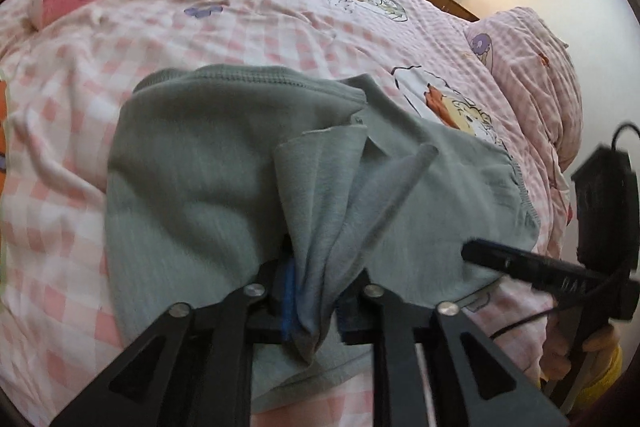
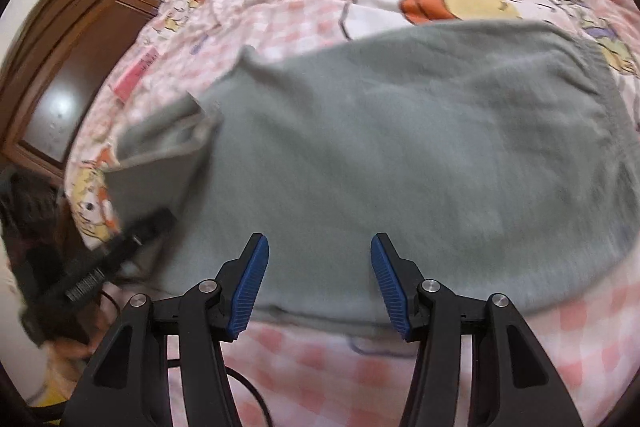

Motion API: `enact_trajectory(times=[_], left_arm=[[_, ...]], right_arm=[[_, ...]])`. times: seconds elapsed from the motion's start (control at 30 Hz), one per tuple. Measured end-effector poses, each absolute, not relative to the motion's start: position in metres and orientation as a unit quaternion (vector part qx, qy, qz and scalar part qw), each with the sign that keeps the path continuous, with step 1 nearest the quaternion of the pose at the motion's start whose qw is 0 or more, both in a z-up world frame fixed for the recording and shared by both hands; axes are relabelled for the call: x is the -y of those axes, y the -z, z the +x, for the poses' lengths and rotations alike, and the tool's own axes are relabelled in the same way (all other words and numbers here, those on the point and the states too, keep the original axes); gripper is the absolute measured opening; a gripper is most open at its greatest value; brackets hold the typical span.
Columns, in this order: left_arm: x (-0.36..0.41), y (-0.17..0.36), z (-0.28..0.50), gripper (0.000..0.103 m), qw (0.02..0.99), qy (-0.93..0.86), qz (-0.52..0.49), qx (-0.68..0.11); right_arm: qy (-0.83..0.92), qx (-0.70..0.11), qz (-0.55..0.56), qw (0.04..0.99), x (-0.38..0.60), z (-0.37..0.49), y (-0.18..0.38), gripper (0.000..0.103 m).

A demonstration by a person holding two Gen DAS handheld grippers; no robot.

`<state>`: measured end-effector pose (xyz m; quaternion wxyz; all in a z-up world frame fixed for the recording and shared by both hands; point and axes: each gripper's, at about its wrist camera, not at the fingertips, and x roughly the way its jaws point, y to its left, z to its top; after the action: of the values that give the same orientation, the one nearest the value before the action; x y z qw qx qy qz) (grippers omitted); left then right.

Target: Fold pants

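At the bottom centre of the left view, my left gripper is clenched on a bunched fold of the grey-green knit pants; my right gripper hangs released, its blue ribbed pads spread over the near hem. The pants lie mid-frame on the pink checked cartoon bedspread. I judge a fold is under way: next I carry the pinched cloth across and lay it flat.

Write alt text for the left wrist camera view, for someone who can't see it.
The left gripper is shut on a bunched fold of grey pants, which lie on a pink checked bedsheet with cartoon prints. The right gripper reaches in from the right edge.
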<state>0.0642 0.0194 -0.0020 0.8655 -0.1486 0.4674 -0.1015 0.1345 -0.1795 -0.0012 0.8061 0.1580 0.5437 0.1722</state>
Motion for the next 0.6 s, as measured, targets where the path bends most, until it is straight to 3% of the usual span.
enact_trajectory(times=[0.23, 0.6], left_arm=[[-0.004, -0.004, 0.056, 0.051, 0.872, 0.126, -0.124, -0.457], [0.019, -0.003, 0.039, 0.055, 0.851, 0.202, -0.117, -0.470]], right_arm=[[-0.233, -0.559, 0.226, 0.763, 0.158, 0.166, 0.002, 0.055], [-0.262, -0.575, 0.249, 0.734, 0.143, 0.190, 0.012, 0.055]])
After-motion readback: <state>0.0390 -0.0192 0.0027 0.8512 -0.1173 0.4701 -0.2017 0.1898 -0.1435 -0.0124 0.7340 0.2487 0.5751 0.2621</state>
